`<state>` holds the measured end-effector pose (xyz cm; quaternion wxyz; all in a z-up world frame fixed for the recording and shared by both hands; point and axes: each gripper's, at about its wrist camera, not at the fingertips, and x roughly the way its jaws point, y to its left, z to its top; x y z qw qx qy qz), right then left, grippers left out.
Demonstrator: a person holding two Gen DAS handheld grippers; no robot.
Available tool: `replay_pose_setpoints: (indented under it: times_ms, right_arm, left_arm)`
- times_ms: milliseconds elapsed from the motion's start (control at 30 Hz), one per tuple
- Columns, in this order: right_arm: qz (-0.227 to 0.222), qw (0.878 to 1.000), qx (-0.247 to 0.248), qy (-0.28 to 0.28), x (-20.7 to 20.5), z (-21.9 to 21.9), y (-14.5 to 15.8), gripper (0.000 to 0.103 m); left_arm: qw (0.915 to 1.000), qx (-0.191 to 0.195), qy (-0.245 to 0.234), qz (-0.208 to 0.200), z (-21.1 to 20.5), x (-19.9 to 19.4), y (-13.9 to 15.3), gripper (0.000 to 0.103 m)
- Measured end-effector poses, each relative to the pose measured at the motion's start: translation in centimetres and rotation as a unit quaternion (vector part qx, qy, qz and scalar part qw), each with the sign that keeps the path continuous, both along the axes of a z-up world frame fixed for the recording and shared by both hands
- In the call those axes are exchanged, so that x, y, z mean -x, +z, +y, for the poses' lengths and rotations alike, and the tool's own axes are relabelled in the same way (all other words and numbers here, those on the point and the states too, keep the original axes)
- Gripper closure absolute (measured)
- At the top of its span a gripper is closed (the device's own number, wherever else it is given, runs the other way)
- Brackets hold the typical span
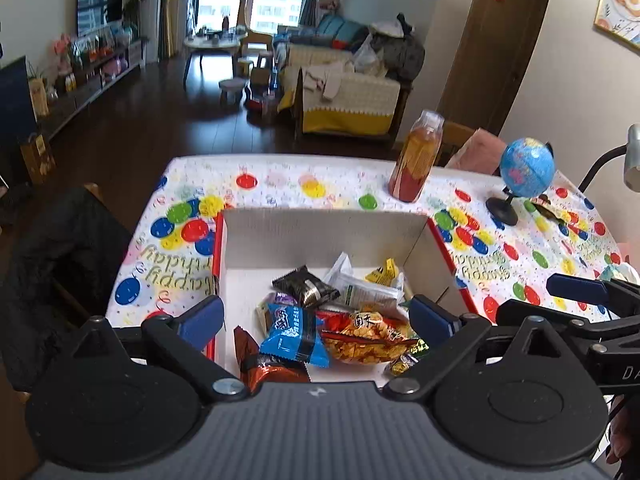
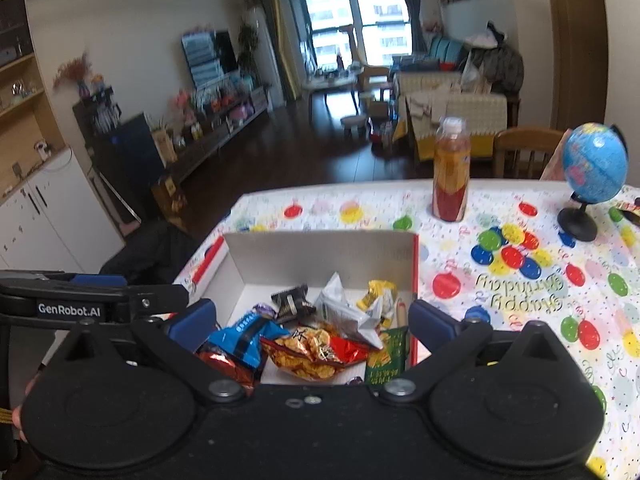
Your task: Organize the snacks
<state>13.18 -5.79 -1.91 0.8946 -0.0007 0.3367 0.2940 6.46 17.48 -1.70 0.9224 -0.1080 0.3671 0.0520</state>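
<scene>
A white cardboard box (image 1: 320,236) with red outer sides stands on the balloon-print tablecloth and holds several snack packets. Among them are a blue packet (image 1: 294,336), a yellow-red chips bag (image 1: 366,338), a black packet (image 1: 306,286) and a silver-white packet (image 1: 366,292). The box (image 2: 320,256) and its snacks (image 2: 316,350) also show in the right wrist view. My left gripper (image 1: 316,314) is open and empty above the box's near edge. My right gripper (image 2: 314,322) is open and empty above the same box. A dark snack packet (image 1: 548,206) lies by the globe's base.
An orange-red drink bottle (image 1: 418,156) stands beyond the box. A small blue globe (image 1: 526,168) on a black stand is at the far right. A lamp (image 1: 632,156) rises at the right edge. A dark coat on a chair (image 1: 60,264) is at the table's left. The right gripper (image 1: 580,290) shows at the right.
</scene>
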Motion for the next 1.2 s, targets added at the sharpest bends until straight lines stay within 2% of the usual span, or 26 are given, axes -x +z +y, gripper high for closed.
replay_pose_setpoints:
  times_ms: [300, 500, 667, 900, 1200]
  right_arm:
    - [-0.056, 0.998, 0.007, -0.033, 3.0, -1.1, 0.1, 0.0]
    - [-0.054, 0.998, -0.014, -0.04, 4.3, -1.7, -0.2, 0.0]
    - [-0.086, 0.994, -0.014, -0.059, 5.5, -1.7, 0.0, 0.0]
    - [-0.055, 0.996, -0.01, -0.067, 4.7, -1.6, -0.6, 0.001]
    - [-0.042, 0.996, -0.007, -0.074, 4.5, -1.7, -1.1, 0.002]
  left_arm:
    - [0.9998, -0.012, 0.01, -0.009, -1.2, 2.6, 0.9, 0.003]
    - [0.9995, -0.026, 0.019, -0.005, -2.2, 3.8, 0.6, 0.003]
    - [0.9995, -0.025, 0.017, -0.003, -2.9, 4.3, 0.5, 0.003]
    - [0.9992, -0.033, 0.022, -0.003, -3.1, 4.3, 0.6, 0.003]
    - [0.9992, -0.035, 0.02, 0.003, -3.2, 3.9, 0.3, 0.003]
